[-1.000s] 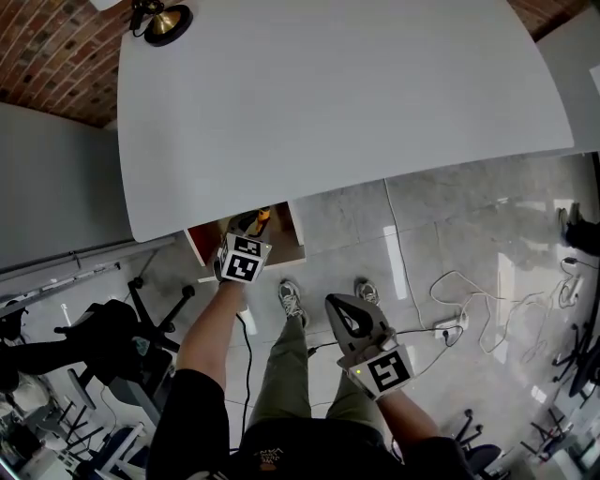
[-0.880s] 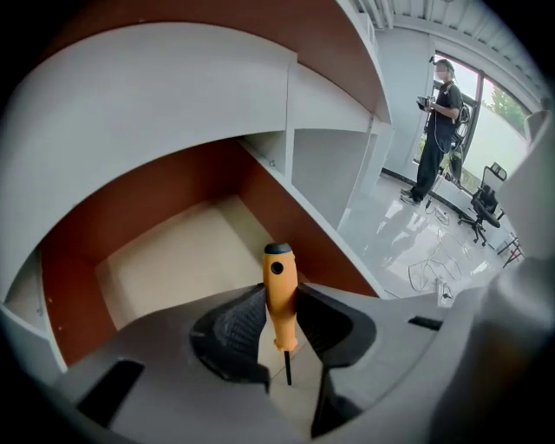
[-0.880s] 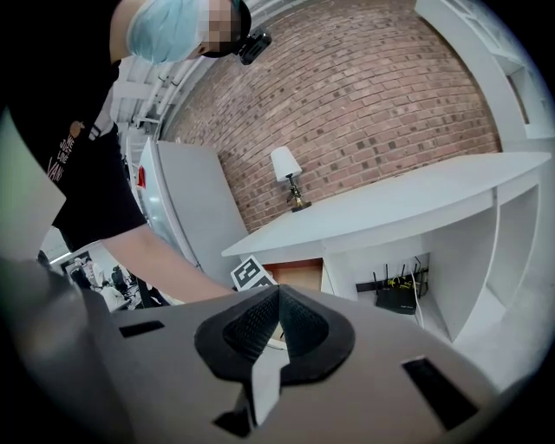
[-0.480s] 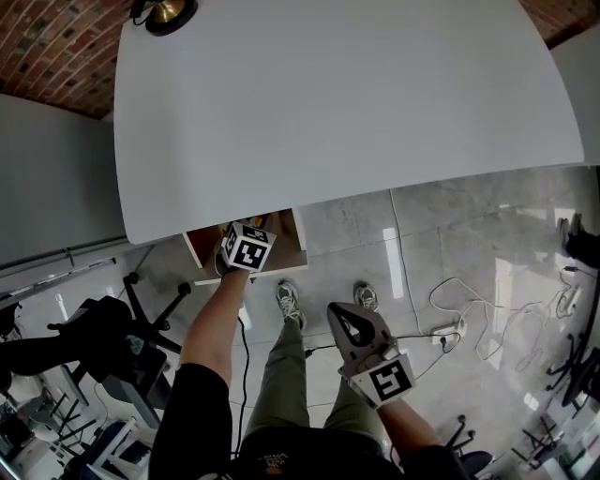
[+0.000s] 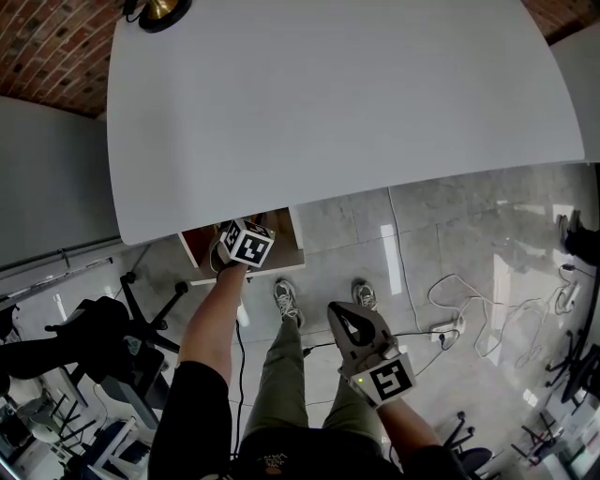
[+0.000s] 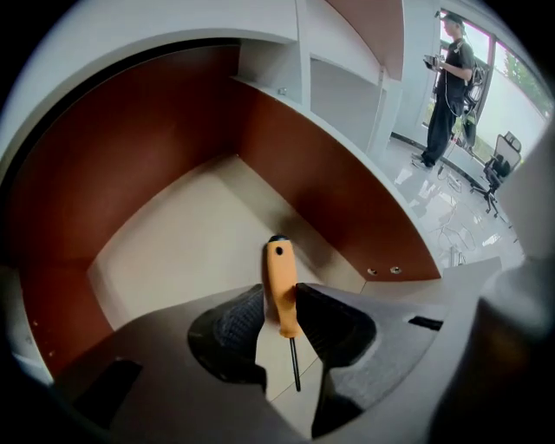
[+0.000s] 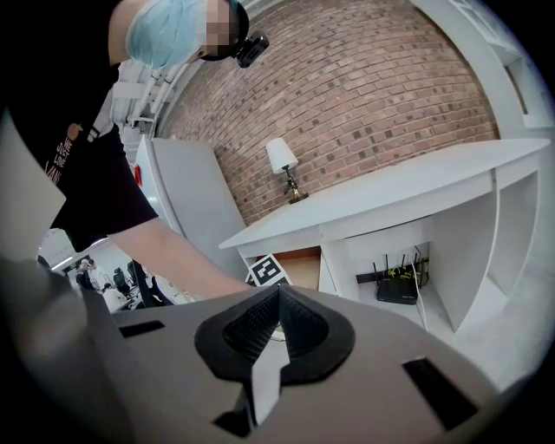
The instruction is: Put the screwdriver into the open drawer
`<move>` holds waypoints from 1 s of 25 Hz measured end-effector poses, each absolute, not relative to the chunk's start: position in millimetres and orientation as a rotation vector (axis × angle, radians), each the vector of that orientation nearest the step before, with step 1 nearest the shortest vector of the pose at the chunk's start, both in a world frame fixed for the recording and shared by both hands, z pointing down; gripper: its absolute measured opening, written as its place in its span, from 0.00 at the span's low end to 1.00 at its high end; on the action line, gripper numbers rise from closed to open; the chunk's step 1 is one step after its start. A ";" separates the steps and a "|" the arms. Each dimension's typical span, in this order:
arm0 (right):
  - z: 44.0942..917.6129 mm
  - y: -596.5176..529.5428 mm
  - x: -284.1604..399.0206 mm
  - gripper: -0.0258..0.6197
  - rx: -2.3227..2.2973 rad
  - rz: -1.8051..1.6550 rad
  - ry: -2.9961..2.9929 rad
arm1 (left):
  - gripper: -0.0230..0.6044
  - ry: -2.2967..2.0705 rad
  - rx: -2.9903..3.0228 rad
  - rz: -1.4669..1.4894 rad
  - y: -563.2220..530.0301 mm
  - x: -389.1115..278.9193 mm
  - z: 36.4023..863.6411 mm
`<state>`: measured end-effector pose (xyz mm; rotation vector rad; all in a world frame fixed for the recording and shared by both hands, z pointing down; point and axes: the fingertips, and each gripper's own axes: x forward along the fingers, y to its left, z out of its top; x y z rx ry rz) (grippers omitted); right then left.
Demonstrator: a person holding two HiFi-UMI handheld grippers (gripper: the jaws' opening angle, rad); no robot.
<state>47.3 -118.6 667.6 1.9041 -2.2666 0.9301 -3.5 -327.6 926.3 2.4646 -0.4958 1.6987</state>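
Observation:
The screwdriver (image 6: 281,290) has an orange handle and a thin dark shaft. My left gripper (image 6: 279,302) is shut on its handle, tip pointing back toward the camera. It hangs over the beige floor of the open drawer (image 6: 130,147), whose walls are reddish brown. In the head view the left gripper (image 5: 246,244) reaches into that drawer (image 5: 195,251) just under the table's front edge, where the screwdriver is hidden. My right gripper (image 5: 345,319) is held low beside the person's right leg, jaws shut with nothing between them (image 7: 279,299).
A large white table (image 5: 337,94) fills the upper head view, with a lamp (image 5: 155,9) at its far left corner. A power strip and loose cables (image 5: 450,323) lie on the tiled floor. A black office chair (image 5: 103,337) stands at the left. Another person (image 6: 447,78) stands far off.
The left gripper has pushed forward into the drawer, under the table edge, so the screwdriver no longer shows in the head view. The right gripper has hardly moved.

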 end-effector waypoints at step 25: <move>633.2 -122.7 52.1 0.03 1.873 0.870 -2.328 | 0.21 -0.505 2.571 1.554 -301.8 -4.6 866.1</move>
